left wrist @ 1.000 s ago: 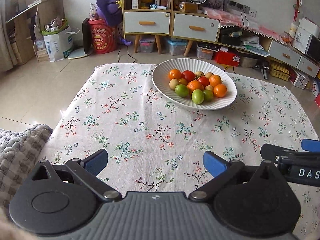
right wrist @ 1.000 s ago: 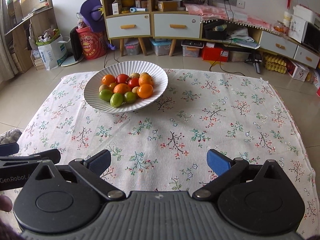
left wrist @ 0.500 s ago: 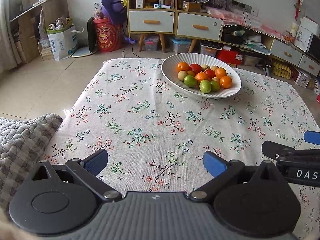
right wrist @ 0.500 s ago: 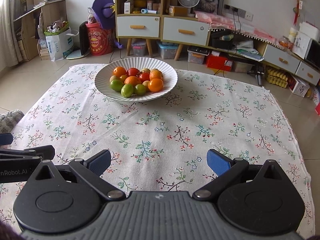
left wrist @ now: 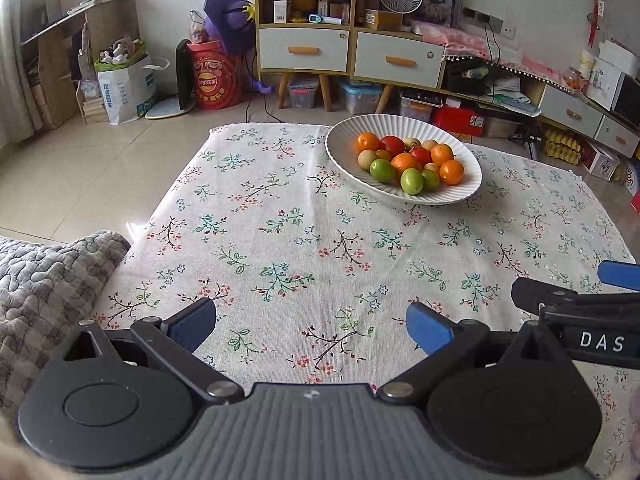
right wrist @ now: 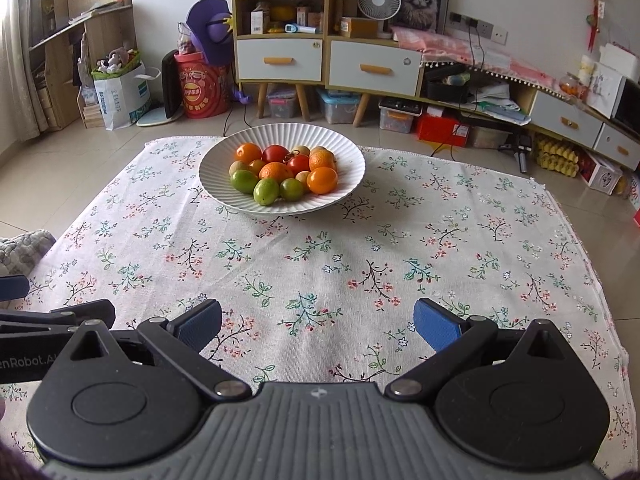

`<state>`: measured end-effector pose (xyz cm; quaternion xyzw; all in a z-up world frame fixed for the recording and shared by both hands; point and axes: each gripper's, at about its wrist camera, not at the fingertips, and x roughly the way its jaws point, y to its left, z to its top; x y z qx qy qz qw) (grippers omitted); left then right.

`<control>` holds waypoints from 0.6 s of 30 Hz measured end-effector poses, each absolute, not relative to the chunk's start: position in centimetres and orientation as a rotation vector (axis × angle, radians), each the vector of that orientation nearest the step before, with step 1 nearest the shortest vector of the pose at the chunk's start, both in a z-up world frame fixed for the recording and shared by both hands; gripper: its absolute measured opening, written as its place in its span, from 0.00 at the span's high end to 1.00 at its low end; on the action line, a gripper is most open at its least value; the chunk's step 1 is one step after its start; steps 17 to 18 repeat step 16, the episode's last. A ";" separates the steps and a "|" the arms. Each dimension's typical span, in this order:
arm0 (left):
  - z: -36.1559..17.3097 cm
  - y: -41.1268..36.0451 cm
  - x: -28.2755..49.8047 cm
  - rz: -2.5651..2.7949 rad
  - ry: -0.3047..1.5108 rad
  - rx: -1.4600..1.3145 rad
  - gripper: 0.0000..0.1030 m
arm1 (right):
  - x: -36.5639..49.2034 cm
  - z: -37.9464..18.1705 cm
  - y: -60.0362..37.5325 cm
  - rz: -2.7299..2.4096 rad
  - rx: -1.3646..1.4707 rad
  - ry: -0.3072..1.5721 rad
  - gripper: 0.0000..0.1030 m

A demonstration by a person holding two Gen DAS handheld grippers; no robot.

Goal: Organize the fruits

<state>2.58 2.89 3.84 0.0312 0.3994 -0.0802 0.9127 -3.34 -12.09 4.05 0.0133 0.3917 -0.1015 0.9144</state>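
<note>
A white ribbed plate stands at the far side of the floral tablecloth, heaped with several fruits: oranges, red tomatoes, green plums and small pale fruits. My left gripper hovers open over the near edge of the cloth, holding nothing. My right gripper is likewise open and empty, well short of the plate. The right gripper's side also shows at the right edge of the left wrist view.
The floral tablecloth covers a low table. A grey quilted cushion lies at the near left corner. Beyond the table are a tiled floor, drawer cabinets, a red bucket and storage boxes.
Both grippers have pulled back and risen from the table, so the plate appears farther off and more of the room shows. Both stay open; the fruits have not moved.
</note>
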 end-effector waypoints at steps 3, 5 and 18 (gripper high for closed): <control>3.9 3.0 2.5 -0.166 0.821 0.065 0.02 | -3.5 4.2 -11.8 -0.211 0.018 0.799 0.01; 4.0 3.1 2.3 -0.166 0.817 0.069 0.02 | -3.6 4.2 -11.7 -0.217 0.019 0.797 0.01; 3.9 3.8 2.4 -0.150 0.823 0.071 0.02 | -3.3 4.3 -11.3 -0.210 0.013 0.796 0.01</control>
